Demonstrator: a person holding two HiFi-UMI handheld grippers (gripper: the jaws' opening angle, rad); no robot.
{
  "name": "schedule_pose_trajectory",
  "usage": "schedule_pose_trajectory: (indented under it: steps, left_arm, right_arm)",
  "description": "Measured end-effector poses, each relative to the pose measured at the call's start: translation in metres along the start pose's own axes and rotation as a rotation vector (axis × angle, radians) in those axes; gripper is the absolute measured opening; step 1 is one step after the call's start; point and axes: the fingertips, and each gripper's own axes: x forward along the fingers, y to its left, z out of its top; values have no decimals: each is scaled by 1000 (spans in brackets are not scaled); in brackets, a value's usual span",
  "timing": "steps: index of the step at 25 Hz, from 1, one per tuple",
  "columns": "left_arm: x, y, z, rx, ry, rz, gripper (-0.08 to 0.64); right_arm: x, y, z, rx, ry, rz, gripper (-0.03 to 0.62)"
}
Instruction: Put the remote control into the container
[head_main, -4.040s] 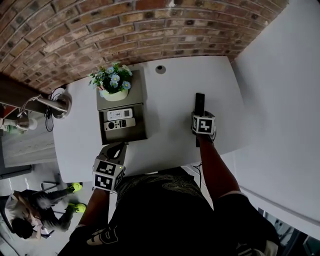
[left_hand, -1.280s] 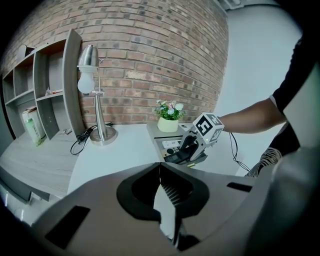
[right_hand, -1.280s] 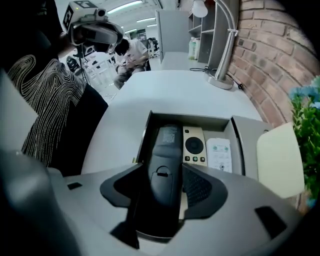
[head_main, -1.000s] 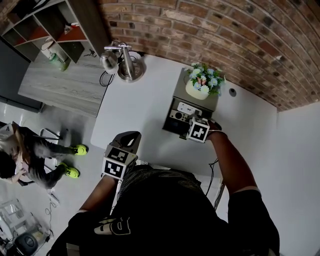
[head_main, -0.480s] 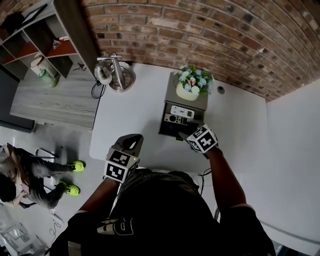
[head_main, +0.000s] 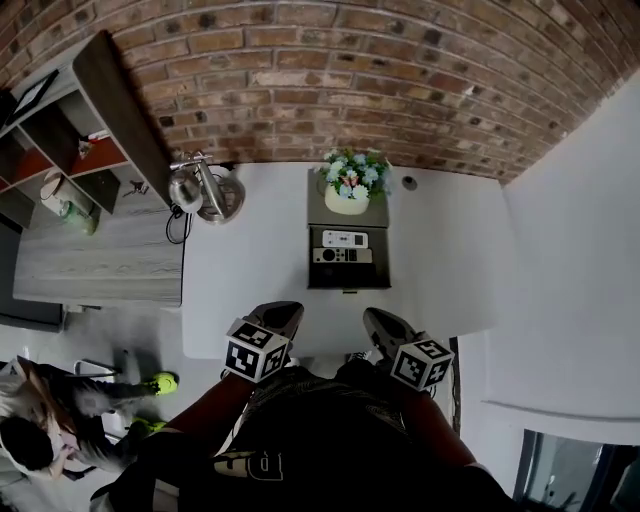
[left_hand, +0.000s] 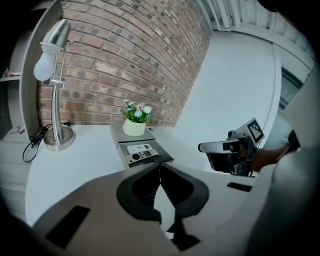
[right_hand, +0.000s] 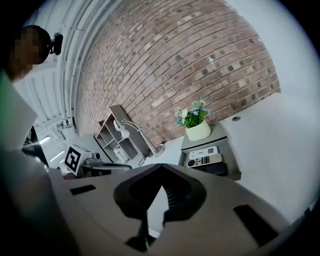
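Back by the flowerpot (head_main: 347, 200), the black remote control (right_hand: 214, 169) lies inside the container (right_hand: 231, 160) beside two lighter remotes (head_main: 343, 255), so the job looks done. The left gripper (head_main: 281, 313) and the right gripper (head_main: 379, 321), its jaws just closed, are both shut and empty at the tabletop's (head_main: 250, 250) near edge.

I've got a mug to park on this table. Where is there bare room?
The table is bare right of the container, out to its edge. Left of the container it is bare too, in front of the lamp. The container itself is crowded: remotes fill its tray, the flower pot tops its back.
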Motion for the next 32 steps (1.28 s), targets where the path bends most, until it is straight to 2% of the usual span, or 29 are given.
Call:
schedule_pose_trajectory:
  steps: [4,7,10,15,20,27,32]
  left_arm:
    - [-2,-19,19,56,-44,-25,8]
    - [-10,-31,23,82,-77,-11,8]
    - [-21,-37,17,69,-86,14,8]
    - [-32,-50,10,48,-111,80,8]
    - [-29,-94,13,39,-185,106,8]
    - [-31,-158,-17,54,-184,129,8]
    - [-38,-181,-37,45,-189,171,8]
  right_arm:
    - [-17,4,7,-80,-20,-37,8]
    - [-23,5,7,-80,-23,-32,8]
    - [-27,13,10,-91,-30,0,8]
    - [-50,26,17,-187,-36,53,8]
    - [-96,23,16,-235,-63,71,8]
    - [-150,18,-4,-265,-80,107,8]
    - [-178,10,-25,-292,-58,84,8]
